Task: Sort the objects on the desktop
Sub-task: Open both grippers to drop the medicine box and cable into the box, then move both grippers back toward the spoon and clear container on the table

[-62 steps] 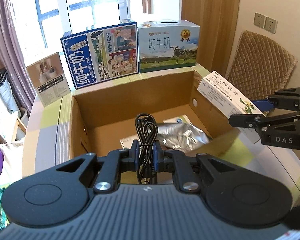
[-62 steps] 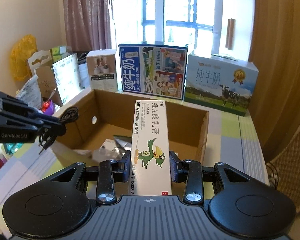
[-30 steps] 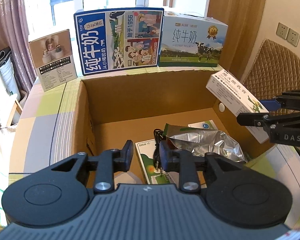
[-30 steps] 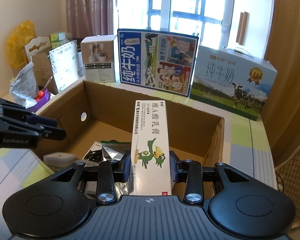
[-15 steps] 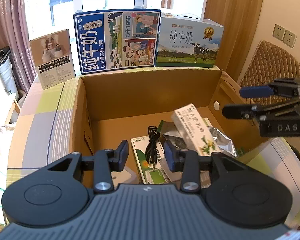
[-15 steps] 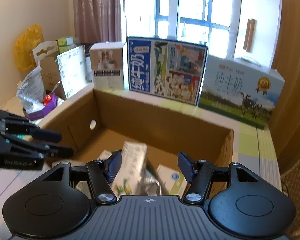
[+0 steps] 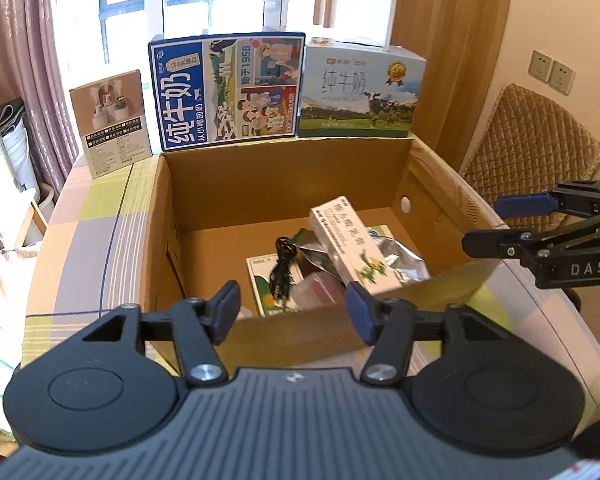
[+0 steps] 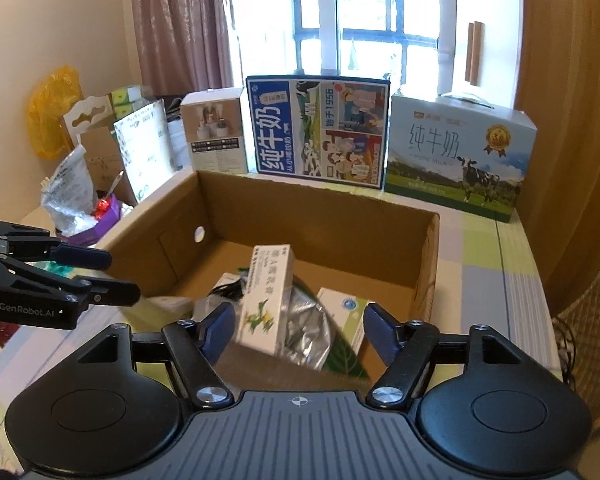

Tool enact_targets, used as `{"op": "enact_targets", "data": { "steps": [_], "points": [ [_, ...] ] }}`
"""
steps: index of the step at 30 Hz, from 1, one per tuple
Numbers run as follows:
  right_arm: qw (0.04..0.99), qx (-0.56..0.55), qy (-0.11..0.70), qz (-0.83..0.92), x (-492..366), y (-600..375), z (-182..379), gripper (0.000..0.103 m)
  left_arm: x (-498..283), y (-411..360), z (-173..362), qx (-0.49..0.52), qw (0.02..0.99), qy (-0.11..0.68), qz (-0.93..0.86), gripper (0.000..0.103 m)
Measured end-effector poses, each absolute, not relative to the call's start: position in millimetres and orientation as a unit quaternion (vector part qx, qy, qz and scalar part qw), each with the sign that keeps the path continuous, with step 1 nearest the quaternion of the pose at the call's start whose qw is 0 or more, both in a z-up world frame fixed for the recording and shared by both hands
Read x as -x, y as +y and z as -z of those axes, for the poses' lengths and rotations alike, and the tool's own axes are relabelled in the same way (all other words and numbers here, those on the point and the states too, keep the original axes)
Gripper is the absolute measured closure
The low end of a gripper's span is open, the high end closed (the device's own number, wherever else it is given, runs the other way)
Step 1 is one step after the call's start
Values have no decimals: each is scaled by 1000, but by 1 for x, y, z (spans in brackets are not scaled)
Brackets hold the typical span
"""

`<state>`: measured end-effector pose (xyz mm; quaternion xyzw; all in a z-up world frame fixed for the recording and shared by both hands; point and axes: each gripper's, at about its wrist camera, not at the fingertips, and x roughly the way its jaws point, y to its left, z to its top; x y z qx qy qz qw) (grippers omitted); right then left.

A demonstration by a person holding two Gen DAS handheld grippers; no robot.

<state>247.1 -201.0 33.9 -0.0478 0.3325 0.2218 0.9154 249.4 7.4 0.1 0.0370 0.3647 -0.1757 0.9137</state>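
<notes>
Both grippers, left gripper (image 7: 292, 312) and right gripper (image 8: 298, 332), hung with fingers spread and empty at the cardboard box's (image 7: 284, 176) near rim, which hid part of its floor. Inside, the white carton (image 8: 266, 300) lay on a foil bag (image 7: 400, 256) beside the black cable (image 7: 282, 268).

Long white ointment box (image 7: 350, 240) tilted atop silver foil pouch (image 7: 396, 258), black cable (image 7: 283, 270) beside, inside cardboard box (image 7: 284, 176).

In the carton (image 7: 284, 168) my dropped box (image 7: 354, 240) lies on the pouch (image 7: 400, 254), cable (image 7: 284, 268) left of it.
</notes>
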Motion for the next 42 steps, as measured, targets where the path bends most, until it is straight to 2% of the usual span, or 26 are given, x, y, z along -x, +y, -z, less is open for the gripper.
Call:
{"op": "enact_targets", "data": {
  "steps": [7,19,24,42],
  "points": [
    [912,41,341,-223,-202,-211,-41,21,-206,3,-12,-34,913,364,181,26],
    [911,4,353,-212,-138,-237,-45,5,-142,9,-19,-25,914,368,169,6],
    [906,-13,370,-204,-113,-248,-37,2,-119,12,-13,-25,912,375,167,2],
    [896,-30,393,-202,-61,-247,-19,2,-76,7,18,-35,899,401,171,2]
  ]
}}
